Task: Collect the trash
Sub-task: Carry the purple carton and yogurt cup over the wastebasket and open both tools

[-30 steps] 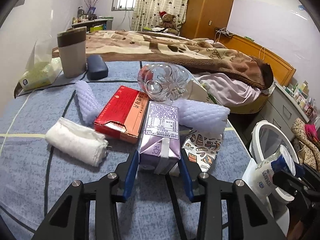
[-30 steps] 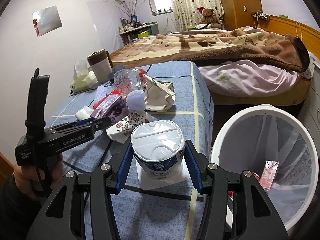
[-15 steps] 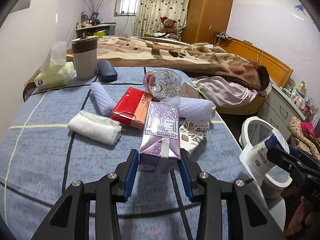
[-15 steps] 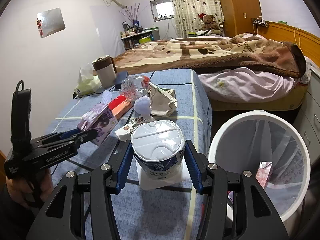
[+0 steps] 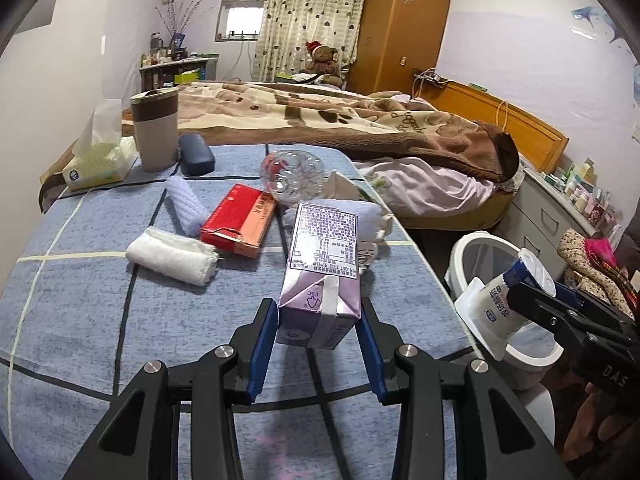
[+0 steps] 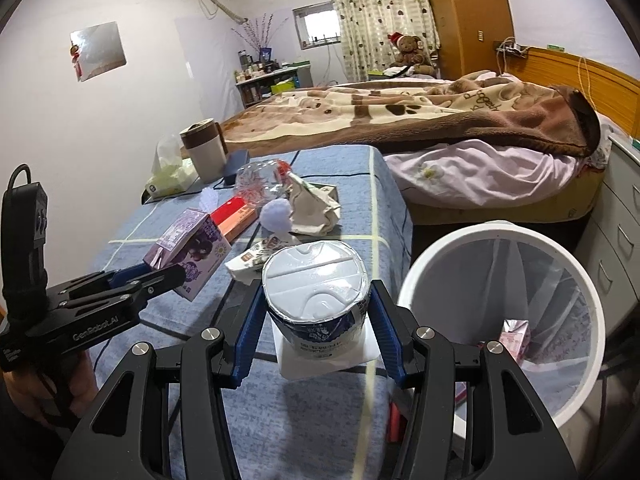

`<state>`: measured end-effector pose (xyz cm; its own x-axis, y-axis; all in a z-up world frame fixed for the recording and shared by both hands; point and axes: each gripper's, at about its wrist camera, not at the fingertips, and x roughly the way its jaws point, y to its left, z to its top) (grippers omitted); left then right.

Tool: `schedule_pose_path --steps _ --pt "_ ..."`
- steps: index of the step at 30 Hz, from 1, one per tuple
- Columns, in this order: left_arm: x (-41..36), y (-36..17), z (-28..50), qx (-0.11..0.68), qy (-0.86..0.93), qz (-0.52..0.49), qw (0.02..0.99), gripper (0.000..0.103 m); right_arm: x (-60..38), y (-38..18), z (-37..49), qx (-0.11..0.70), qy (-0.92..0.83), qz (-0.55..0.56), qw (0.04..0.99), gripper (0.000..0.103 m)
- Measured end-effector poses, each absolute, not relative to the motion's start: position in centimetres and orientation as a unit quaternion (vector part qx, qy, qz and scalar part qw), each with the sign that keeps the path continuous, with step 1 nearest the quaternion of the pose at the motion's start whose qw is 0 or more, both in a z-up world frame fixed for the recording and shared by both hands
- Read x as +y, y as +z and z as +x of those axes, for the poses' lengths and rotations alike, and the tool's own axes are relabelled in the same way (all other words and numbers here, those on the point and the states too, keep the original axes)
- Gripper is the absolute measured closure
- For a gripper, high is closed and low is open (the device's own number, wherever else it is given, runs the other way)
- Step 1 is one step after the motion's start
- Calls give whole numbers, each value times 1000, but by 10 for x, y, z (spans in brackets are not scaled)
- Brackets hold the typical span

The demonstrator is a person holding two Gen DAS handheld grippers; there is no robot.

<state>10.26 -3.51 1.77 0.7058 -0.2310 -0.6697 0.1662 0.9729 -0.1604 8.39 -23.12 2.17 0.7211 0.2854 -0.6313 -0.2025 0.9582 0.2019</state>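
A bench (image 5: 72, 280) under blue checked cloth stands beside a bed with a brown blanket (image 5: 340, 120). The left claw (image 5: 318, 322), printed "GenRobot.AI", clamps a purple drink carton (image 5: 322, 264); the right claw (image 6: 316, 320) clamps a white foil-lidded yogurt cup (image 6: 316, 292) beside the white lined trash bin (image 6: 500, 240).

towel (image 5: 172, 255) left of box (image 5: 239, 219) — bottle (image 5: 292, 176) behind, on table (image 5: 80, 312)

My right gripper (image 6: 316, 316) clamps a yogurt cup (image 6: 316, 300) at lower centre; at left my left gripper (image 6: 160, 276) grips a purple carton (image 6: 192, 248). The white bin (image 6: 500, 320) fills the lower right.
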Motion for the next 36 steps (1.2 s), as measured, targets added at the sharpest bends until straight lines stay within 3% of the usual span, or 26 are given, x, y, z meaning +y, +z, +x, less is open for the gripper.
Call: schedule_pose_path --steps 36 --pt "-219 -7 126 408 -296 26 863 63 -343 -4 64 363 -11 121 924 50"
